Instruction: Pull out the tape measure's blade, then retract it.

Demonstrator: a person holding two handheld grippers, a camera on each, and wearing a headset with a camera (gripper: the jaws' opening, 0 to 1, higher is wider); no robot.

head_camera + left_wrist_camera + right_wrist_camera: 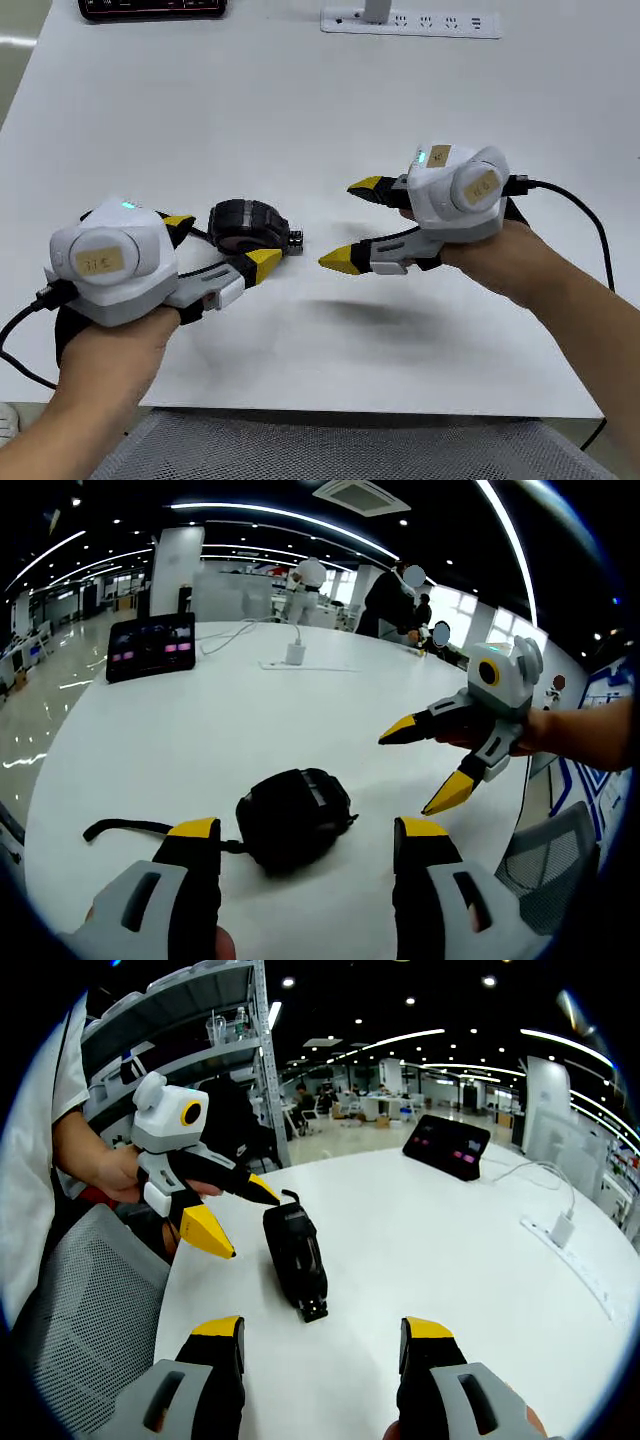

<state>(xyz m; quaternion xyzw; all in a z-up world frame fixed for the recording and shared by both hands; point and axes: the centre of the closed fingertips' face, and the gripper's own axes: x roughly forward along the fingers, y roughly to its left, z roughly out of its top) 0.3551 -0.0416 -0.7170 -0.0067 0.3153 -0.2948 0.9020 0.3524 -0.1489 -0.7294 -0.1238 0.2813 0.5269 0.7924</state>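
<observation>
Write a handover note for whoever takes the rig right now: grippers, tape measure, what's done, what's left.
Left gripper: open, jaws either side of the tape measure, not clamped on it.
Right gripper: open, empty, held above the table, facing the blade end but apart from it.
Tape measure: black case lying on the white table, blade fully in, strap trailing from the far side.
Done: nothing visible yet.
Left: probably clamp the case with the left, grip the blade end with the right, pull the blade out, then retract it.
</observation>
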